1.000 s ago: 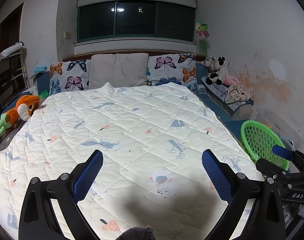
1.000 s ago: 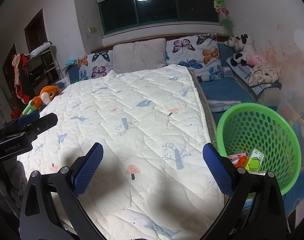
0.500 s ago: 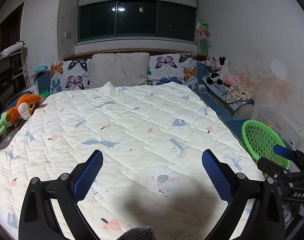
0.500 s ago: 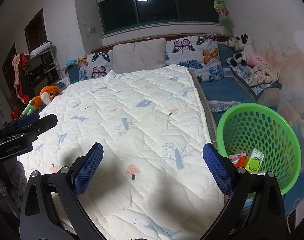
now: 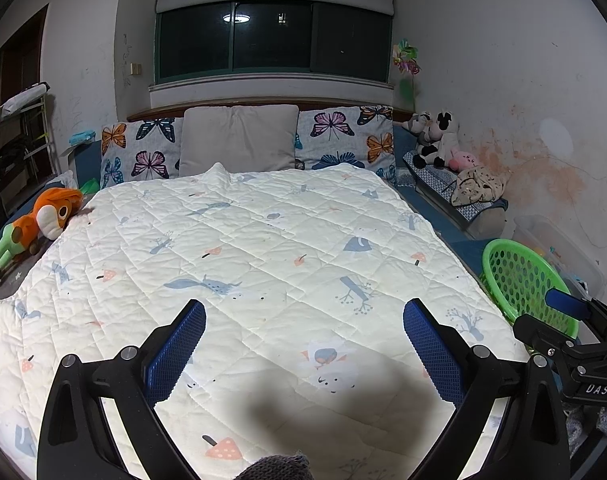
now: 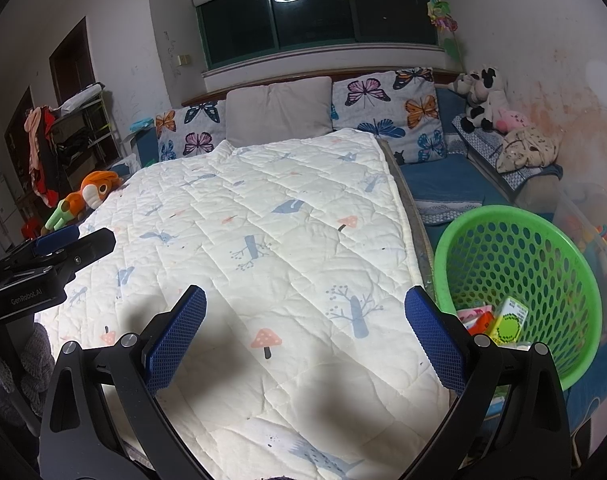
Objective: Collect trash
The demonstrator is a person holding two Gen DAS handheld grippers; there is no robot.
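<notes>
Little has shifted since the earlier frames: both tools hover in the same spots above the near end of the quilt [image 5: 271,248], which lies smooth with no litter visible on it. At the bed's right edge, the green basket [image 6: 583,280] already holds a few cartons [image 6: 507,322] and wrappers, so collection looks largely done as far as can be seen. Both the left gripper [image 5: 303,346] and the right gripper [image 6: 305,338] have their blue pads spread wide and carry nothing.
</notes>
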